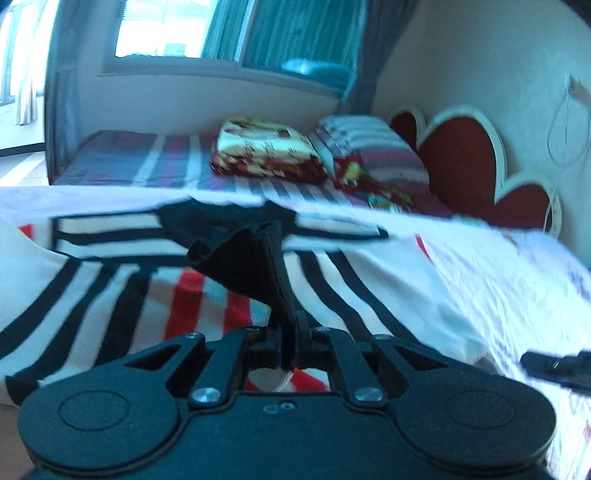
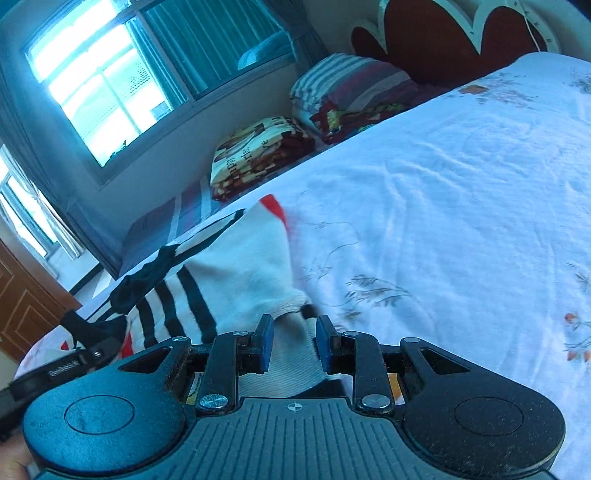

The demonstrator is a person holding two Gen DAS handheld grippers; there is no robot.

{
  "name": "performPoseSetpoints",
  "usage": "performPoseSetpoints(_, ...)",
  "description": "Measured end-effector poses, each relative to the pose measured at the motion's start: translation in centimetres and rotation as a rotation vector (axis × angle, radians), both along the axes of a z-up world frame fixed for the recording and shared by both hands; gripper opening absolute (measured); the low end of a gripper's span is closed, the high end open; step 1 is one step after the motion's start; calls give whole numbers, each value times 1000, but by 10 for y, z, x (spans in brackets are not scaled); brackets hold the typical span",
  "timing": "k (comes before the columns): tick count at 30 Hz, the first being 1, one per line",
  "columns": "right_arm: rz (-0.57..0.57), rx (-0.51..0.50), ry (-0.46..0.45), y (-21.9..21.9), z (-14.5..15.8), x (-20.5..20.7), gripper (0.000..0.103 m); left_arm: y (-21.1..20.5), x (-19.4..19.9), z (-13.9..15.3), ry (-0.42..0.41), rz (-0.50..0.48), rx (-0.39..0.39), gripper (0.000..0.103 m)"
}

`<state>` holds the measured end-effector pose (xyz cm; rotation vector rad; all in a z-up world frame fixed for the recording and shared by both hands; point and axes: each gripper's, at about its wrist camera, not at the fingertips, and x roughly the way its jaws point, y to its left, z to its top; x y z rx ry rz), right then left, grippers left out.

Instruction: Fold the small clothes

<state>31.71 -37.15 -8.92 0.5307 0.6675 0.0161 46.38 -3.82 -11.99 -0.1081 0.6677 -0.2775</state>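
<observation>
Garment: small knitted sweater (image 1: pixel 122 291), white with black stripes and red-and-pale bands, black at the neck; lies spread on the bed near its front edge, partly lifted.
Left gripper (image 1: pixel 290 347): jaws pinched nearly together on a black edge of the sweater, which rises from the jaws as a twisted, gathered strip above the striped body.
Right gripper (image 2: pixel 294 345): jaws part-way apart, blue pads (image 2: pixel 265 347) pressing on either side of a ribbed white cuff or hem of the same sweater (image 2: pixel 221 280); the cloth runs between them back toward the camera.
Support: bed under a white sheet (image 2: pixel 461 206) with a faint flower print, creased, bare to the right of the garment.
Far side of the bed: folded patterned blanket (image 1: pixel 266 151) and a stack of striped bedding (image 1: pixel 365 147) on a striped cover by the far edge.
Head of the bed: red headboard (image 1: pixel 465 158) with white scalloped border.
Wall behind: window (image 2: pixel 99 85) with teal curtains (image 1: pixel 291 33).
Picture quality: left wrist view blurred.
</observation>
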Motion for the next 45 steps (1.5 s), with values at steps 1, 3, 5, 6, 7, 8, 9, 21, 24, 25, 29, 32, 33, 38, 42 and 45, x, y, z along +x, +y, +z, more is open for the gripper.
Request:
performPoseSetpoints(1,6,15,-7,-3,1,-1,25,-12,1,-4,21,-20,20,21)
performPoseSetpoints(3,18,30,-19,-7,3,-2,25,-22,-2,-11,21,-59,46,46)
performPoseSetpoints(5,42,33,-29,-6,8,-1,26,-27,-14,-6,-18,-95,48,64)
performPoseSetpoints(6,55,39,-35,-3,9,1,42,-27,-21,-2,-41,-92,57,62)
performPoseSetpoints(7,67,43,-39,0,10,2,58,-27,-26,2,-61,-81,66,62)
performPoseSetpoints(8,72,45,-57,4,12,3,78,-19,-35,7,-81,-67,63,62)
performPoseSetpoints(9,83,50,-83,8,14,3,78,-8,-47,12,-102,-46,50,62)
performPoseSetpoints(21,234,168,19,91,-26,78,60,143,-102,1,-86,278,254,49)
performPoseSetpoints(24,242,177,37,97,-28,86,34,153,-89,-4,-74,269,257,48)
performPoseSetpoints(25,258,171,42,102,-28,89,29,156,-87,-5,-77,261,255,45)
performPoseSetpoints(29,293,80,47,123,-30,92,28,163,-74,-9,-73,262,262,36)
performPoseSetpoints(32,317,25,39,132,-26,93,11,172,-72,-9,-79,259,230,30)
performPoseSetpoints(33,319,-1,25,134,-23,92,10,173,-72,-8,-82,261,228,30)
performPoseSetpoints(38,273,-101,-101,130,3,78,10,173,-71,-14,-59,214,244,27)
performPoseSetpoints(42,292,-137,-85,132,0,82,10,174,-72,-18,-51,205,238,25)
performPoseSetpoints(45,293,-136,-69,132,-5,85,10,177,-72,-17,-46,202,227,25)
